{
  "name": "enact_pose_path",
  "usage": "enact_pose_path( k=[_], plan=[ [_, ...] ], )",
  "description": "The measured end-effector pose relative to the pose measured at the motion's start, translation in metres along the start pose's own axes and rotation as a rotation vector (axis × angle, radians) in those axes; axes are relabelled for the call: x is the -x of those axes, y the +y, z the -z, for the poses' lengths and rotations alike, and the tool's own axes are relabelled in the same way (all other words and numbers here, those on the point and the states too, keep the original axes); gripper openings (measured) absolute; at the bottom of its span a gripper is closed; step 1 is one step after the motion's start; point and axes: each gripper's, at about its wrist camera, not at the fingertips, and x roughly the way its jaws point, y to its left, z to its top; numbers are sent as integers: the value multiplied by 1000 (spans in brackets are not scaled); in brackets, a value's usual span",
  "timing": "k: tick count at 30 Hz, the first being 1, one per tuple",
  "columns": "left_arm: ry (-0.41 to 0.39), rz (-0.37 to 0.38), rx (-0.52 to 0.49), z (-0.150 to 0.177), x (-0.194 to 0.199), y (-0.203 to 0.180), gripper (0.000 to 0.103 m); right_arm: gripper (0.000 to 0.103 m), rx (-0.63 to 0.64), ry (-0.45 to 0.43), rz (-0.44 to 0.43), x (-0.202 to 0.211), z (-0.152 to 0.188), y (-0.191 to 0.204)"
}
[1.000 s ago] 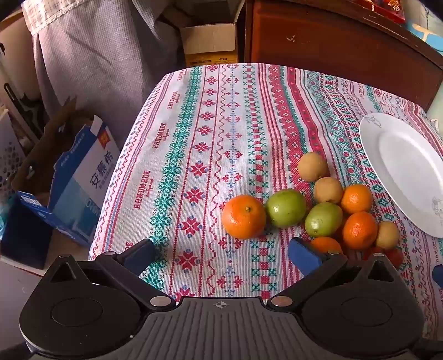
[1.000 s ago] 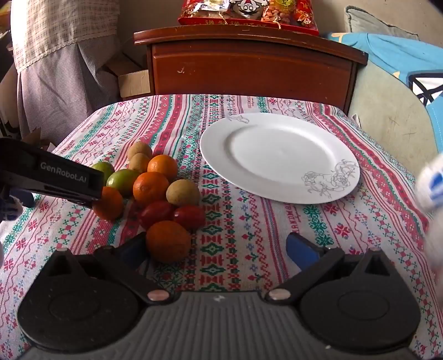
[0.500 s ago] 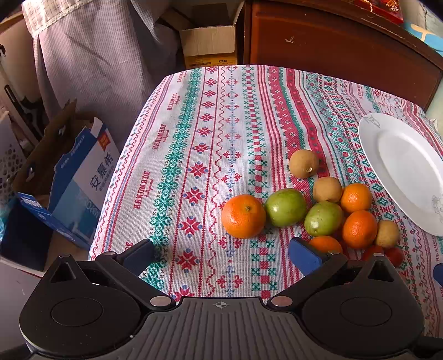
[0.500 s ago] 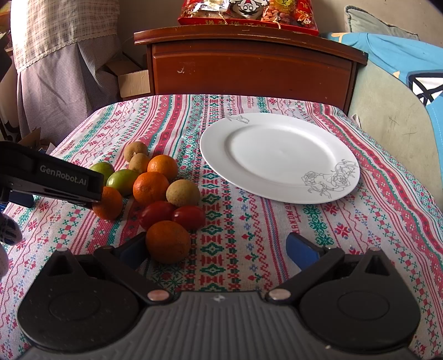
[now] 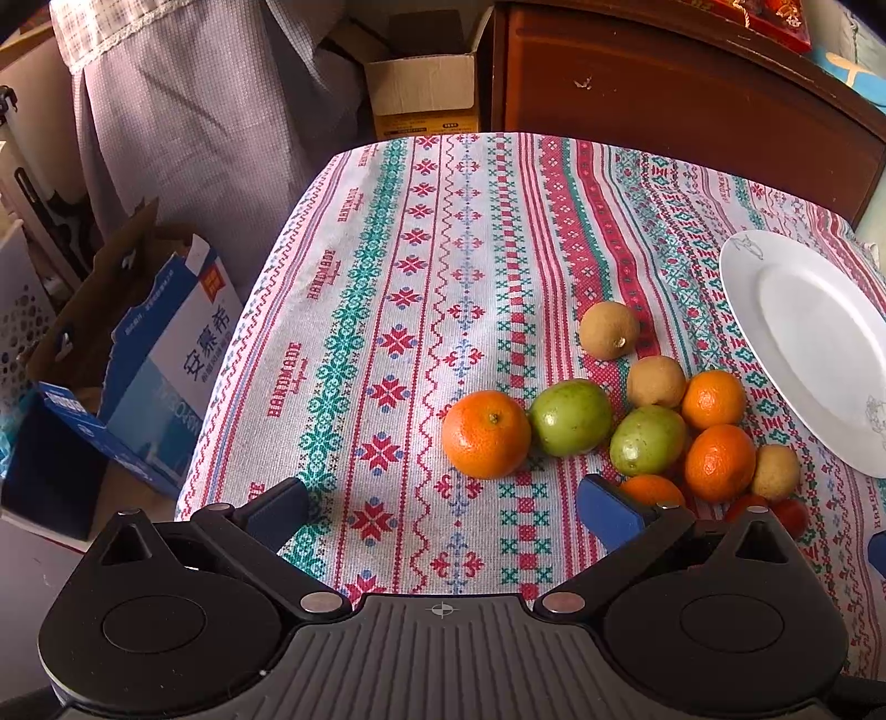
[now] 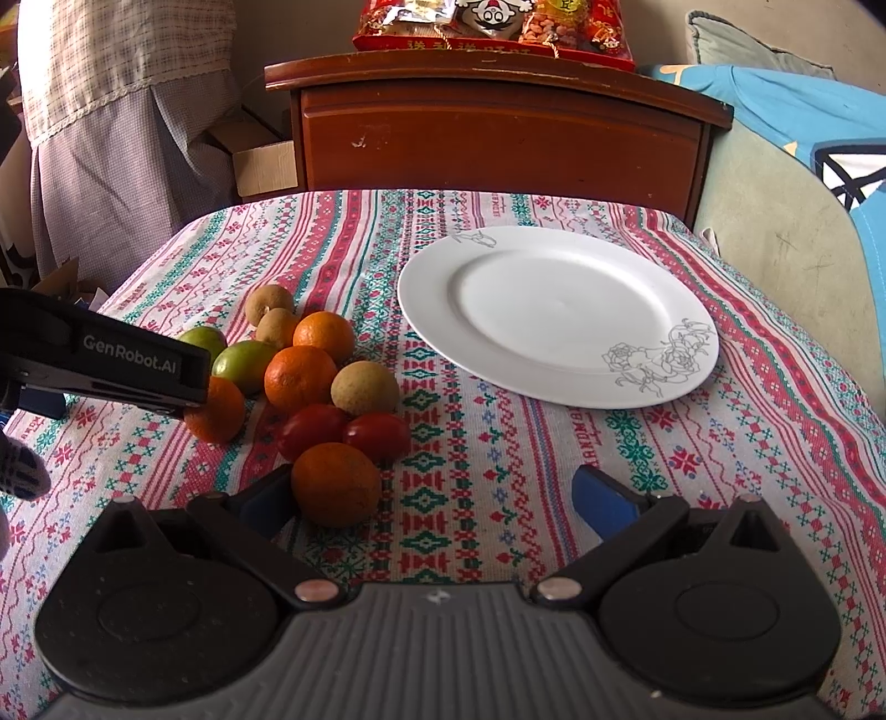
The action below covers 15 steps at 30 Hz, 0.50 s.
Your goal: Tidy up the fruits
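Note:
A cluster of fruit lies on the patterned tablecloth: several oranges, two green fruits (image 5: 570, 416), brown round fruits (image 5: 609, 330) and two red tomatoes (image 6: 376, 436). My left gripper (image 5: 443, 509) is open, just short of the nearest orange (image 5: 486, 433), nothing between its fingers. My right gripper (image 6: 437, 501) is open too; an orange (image 6: 336, 483) sits right by its left fingertip. An empty white plate (image 6: 559, 310) lies to the right of the pile. The left gripper's body (image 6: 105, 360) shows at the left of the right wrist view.
A wooden cabinet (image 6: 498, 138) stands behind the table, snack packs (image 6: 493, 25) on top. Cardboard boxes (image 5: 138, 354) sit on the floor past the table's left edge (image 5: 249, 310). A cushioned seat (image 6: 786, 221) borders the right side. A gloved hand (image 6: 16, 476) shows at far left.
The left wrist view has shifted slightly, so the fruit sits a little farther left and up. The farthest brown fruit now lies a bit apart from the pile. Both grippers stay open.

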Motion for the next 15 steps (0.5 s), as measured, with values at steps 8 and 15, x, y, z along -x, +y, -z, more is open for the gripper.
enact_pose_path(
  k=[8, 15],
  plan=[
    [30, 12, -16, -1, 0, 1, 103, 102, -23, 137, 27, 2, -12, 2],
    [87, 30, -61, 2, 3, 0, 103, 102, -14, 285, 21, 0, -26, 3]
  ],
)
